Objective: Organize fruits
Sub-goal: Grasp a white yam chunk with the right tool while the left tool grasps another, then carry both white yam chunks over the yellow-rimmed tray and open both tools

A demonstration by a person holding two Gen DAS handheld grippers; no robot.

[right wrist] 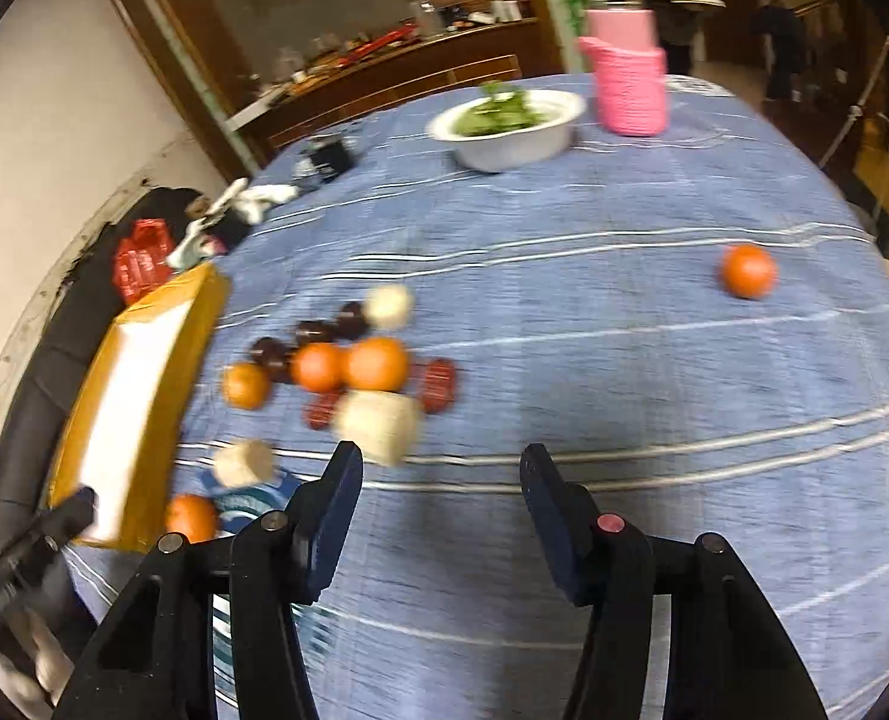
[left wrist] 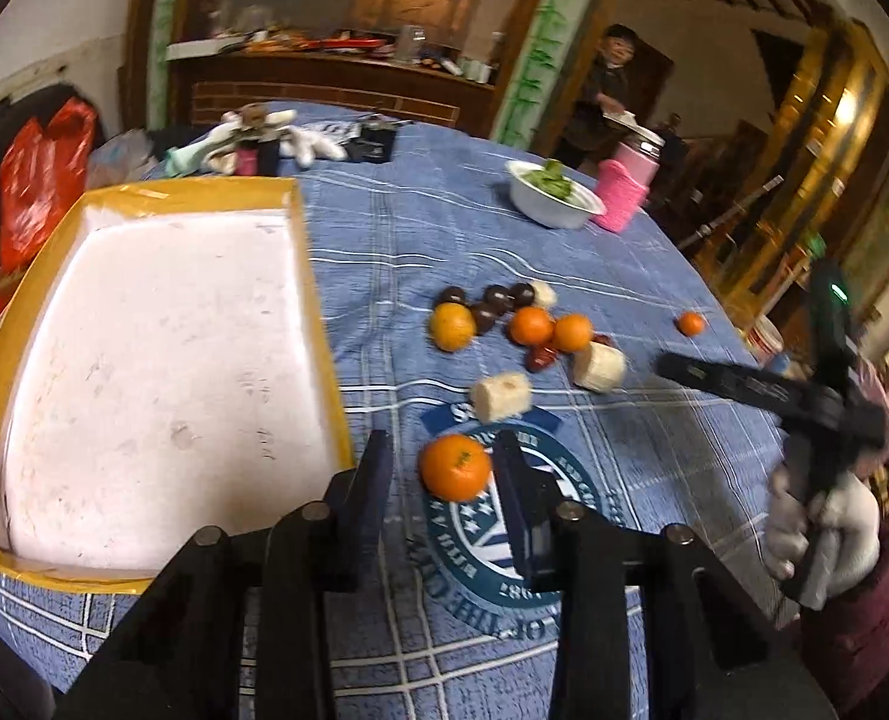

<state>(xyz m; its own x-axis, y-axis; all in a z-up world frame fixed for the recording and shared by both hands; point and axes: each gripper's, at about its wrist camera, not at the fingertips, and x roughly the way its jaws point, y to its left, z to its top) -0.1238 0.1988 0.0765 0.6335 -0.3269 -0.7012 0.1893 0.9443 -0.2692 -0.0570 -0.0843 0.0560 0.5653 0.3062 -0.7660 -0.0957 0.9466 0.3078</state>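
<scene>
On the round table covered with a blue cloth, the left gripper is seen with its two dark fingers spread moderately, and a single orange lies on the cloth between them; its right side is just beside the right finger, but whether it is touched cannot be told. Just to the left of this gripper a shallow tray with a yellow rim and a white inside is placed. Farther away a cluster of fruits is gathered: oranges, dark round fruits, red dates and pale cut pieces. One small orange lies apart, to the right of the cluster. The right gripper is held wide over bare cloth, with nothing between its fingers. A white bowl with greens and a pink cup are seen near the far edge.
</scene>
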